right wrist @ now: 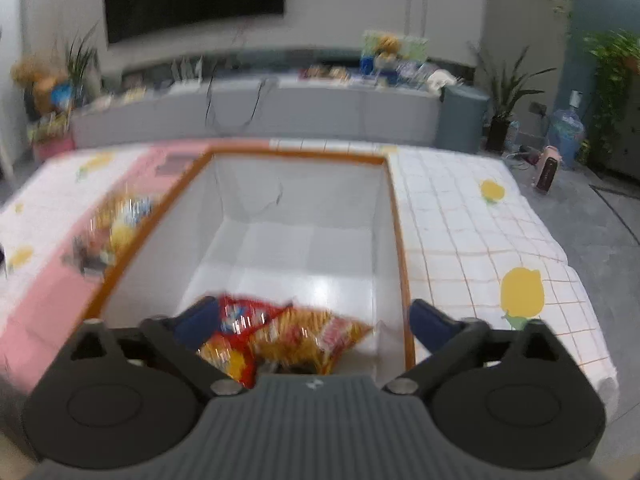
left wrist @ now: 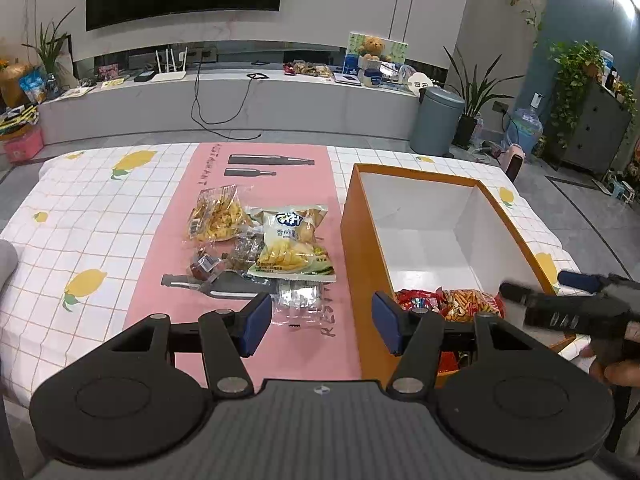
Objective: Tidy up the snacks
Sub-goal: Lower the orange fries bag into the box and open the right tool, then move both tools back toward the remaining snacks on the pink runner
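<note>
A table under a white grid cloth with lemon prints carried a pink runner down its middle. On the runner lay a loose heap of snacks: a clear bag of yellow crisps, a pale packet picturing fries, small dark-wrapped sweets and a flat clear packet nearest the camera. Just right of the heap stood an orange box with white inner walls; its left wall rose between the heap and the box's inside. At the box's near end lay a red packet and an orange-yellow packet of sticks, touching each other, while the far part of the floor was bare. Beyond the table ran a grey low bench, a dark screen above it, a grey bin and potted plants to the right.

The left gripper hung about half open with nothing between its blue pads, straddling the box's left wall, the clear packet just ahead. The right gripper stood spread wide over the near end of the box, above the two packets, gripping neither; its view was blurred. White cloth lay open right of the box
</note>
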{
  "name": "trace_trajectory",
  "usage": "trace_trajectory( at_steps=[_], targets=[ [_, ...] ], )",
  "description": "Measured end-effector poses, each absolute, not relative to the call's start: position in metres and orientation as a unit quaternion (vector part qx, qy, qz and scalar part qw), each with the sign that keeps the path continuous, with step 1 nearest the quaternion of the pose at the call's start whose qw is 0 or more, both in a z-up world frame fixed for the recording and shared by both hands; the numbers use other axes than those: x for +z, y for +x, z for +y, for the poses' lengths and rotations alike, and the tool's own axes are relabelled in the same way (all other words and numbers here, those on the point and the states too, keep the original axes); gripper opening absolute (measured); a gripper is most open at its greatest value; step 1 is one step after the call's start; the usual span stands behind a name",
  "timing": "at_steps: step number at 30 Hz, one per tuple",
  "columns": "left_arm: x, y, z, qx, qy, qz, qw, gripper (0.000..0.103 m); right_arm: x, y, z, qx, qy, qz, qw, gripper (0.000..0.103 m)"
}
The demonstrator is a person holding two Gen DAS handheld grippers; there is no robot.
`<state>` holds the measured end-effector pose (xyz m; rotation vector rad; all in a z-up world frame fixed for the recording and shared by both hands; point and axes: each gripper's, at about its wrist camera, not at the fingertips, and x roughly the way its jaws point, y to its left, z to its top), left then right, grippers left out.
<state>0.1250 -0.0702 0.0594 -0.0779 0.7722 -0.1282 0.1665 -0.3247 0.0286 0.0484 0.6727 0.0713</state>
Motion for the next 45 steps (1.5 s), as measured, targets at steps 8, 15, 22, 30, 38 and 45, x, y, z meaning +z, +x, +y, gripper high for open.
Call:
trace_trajectory(
  at_steps=[8, 15, 22, 30, 38, 45],
  targets=[
    [0.054, 0.117, -0.058, -0.069, -0.055, 0.375, 0.923, 0.068, 0.053, 0.173, -0.335, -0.05, 0.151, 0.334, 0.929, 0.1],
    [0.048, 0.117, -0.043, -0.064, -0.065, 0.378, 0.921, 0.068, 0.082, 0.149, -0.33, 0.05, 0.117, 0.261, 0.957, 0.1],
    [0.046, 0.113, -0.02, -0.051, -0.068, 0.364, 0.928, 0.068, 0.095, 0.124, -0.294, 0.096, 0.065, 0.203, 0.972, 0.1],
    [0.048, 0.105, 0.018, -0.031, -0.061, 0.333, 0.94, 0.068, 0.072, 0.117, -0.233, 0.191, 0.025, 0.251, 0.949, 0.1],
    [0.035, 0.096, 0.051, -0.01, -0.044, 0.335, 0.941, 0.068, 0.044, 0.118, -0.184, 0.209, 0.006, 0.284, 0.936, 0.1],
    [0.025, 0.094, 0.076, -0.004, -0.028, 0.344, 0.939, 0.068, 0.029, 0.123, -0.164, 0.206, 0.061, 0.3, 0.93, 0.1]
  ],
)
